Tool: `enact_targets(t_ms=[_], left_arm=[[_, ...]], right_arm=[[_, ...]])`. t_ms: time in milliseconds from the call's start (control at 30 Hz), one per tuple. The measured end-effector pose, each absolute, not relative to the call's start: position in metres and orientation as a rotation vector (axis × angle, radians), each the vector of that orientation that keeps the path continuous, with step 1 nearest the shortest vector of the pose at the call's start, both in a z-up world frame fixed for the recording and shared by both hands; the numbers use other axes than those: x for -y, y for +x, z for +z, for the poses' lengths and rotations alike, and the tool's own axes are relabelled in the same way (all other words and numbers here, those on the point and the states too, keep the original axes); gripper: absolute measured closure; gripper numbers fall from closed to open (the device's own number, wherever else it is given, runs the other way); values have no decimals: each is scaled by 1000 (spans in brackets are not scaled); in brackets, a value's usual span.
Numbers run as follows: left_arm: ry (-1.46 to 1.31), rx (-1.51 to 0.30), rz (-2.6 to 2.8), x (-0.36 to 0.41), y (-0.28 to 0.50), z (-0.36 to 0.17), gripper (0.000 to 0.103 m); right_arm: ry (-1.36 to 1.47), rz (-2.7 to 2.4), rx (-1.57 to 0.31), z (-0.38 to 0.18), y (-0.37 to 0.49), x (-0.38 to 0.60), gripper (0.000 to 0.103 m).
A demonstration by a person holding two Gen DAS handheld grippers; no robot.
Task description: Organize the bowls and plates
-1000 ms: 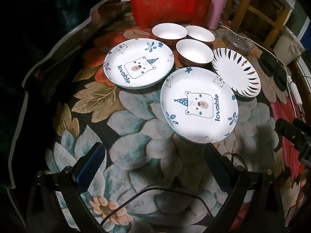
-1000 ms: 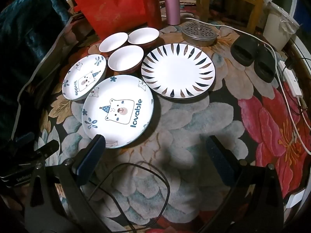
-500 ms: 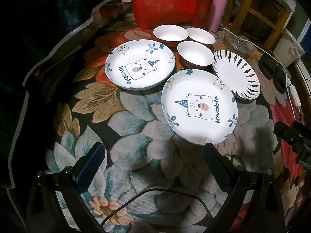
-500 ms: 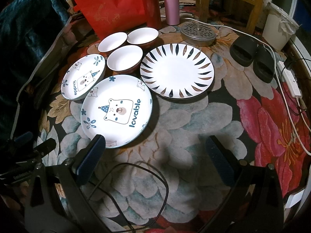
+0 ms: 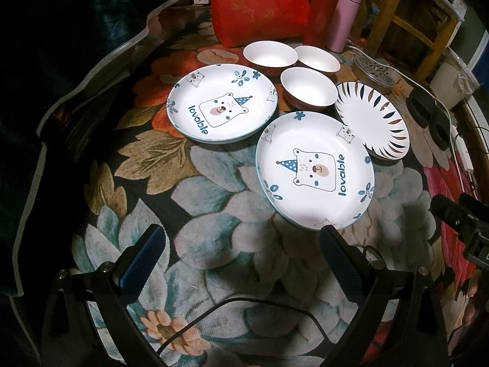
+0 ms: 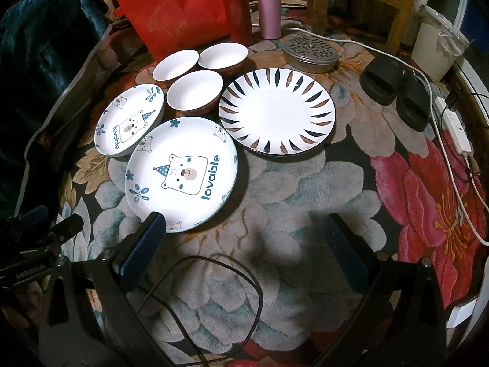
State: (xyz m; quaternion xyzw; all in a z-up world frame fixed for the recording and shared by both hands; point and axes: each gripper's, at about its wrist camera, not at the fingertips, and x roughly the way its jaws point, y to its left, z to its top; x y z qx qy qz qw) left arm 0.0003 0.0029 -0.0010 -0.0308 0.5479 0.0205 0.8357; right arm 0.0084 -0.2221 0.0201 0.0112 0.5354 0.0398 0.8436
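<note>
Nearest in both views are the tongs themselves, each pair spread wide with nothing between its blue pads: the left tongs [image 5: 241, 253] hang above the flowered cloth [image 5: 214, 202] covering the bench, and the right tongs [image 6: 244, 244] do the same further right, a black cable [image 6: 214, 290] looping beneath them. The tip of the left tongs' right pad sits at the near rim of the near bear plate [image 5: 314, 171], though contact cannot be judged; in the right view that plate [image 6: 181, 174] lies just past the left pad. It is white with a party-hatted bear and the word "lovable". Behind it to the left is the far bear plate [image 5: 221, 104], same pattern, its rim close to the near one. To the right lies the striped plate [image 6: 276, 111], white with dark and brown petal marks round its edge, just beside the near bear plate. Beyond the plates three white bowls cluster: the front bowl [image 6: 195, 91] between the far bear plate and striped plate, then the left bowl [image 6: 175, 64] and right bowl [image 6: 223, 56] side by side behind it. Farther back stand a red bag [image 6: 174, 12], a red flask [image 6: 240, 15] and a pink flask [image 6: 269, 3]. A round metal tin [image 6: 310, 50] sits right of the bowls, with black slippers [image 6: 394, 91] and a white power strip [image 6: 457, 128] toward the right edge.
</note>
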Motion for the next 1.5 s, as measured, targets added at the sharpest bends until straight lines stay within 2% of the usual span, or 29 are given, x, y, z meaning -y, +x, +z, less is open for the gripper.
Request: enact_targets(t_ms=[1500], left_arm=[[-86, -1138, 53, -8, 5, 10, 2]], right_arm=[[-70, 64, -1063, 28, 13, 208, 0]])
